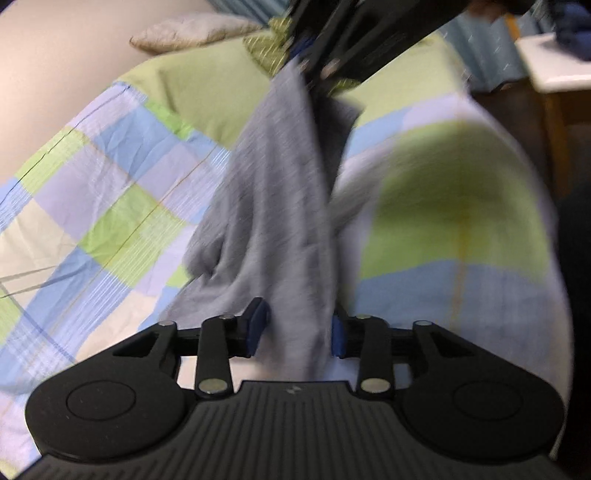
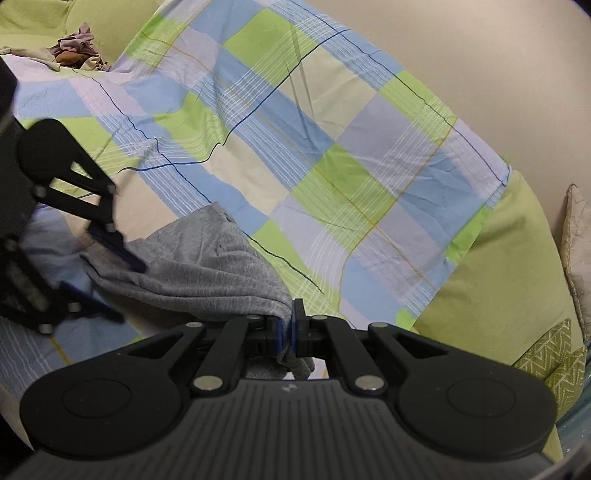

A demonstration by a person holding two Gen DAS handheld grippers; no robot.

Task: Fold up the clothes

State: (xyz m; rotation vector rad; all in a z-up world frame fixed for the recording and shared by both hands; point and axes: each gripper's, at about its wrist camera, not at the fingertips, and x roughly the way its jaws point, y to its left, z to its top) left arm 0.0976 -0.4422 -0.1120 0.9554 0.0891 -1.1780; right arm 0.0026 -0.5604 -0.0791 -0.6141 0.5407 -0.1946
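The garment (image 2: 207,266) is a plain heathered grey, lying over a sheet (image 2: 332,155) checked in squares of light blue, lime green, lavender and cream, crossed by thin dark-blue and orange lines and bands of fine white stripes. Both the left gripper (image 1: 298,330) and the right gripper (image 2: 287,332) are matte black with blue pads (image 1: 258,325), and their hinge pins are silver. A plain lime-green cover (image 2: 498,280) lies beside the sheet, a pillow (image 1: 192,35) is mottled beige-grey, an olive cushion (image 2: 550,354) carries a white chevron print, and a crumpled heap (image 2: 75,50) of brown and mauve cloth lies far off.
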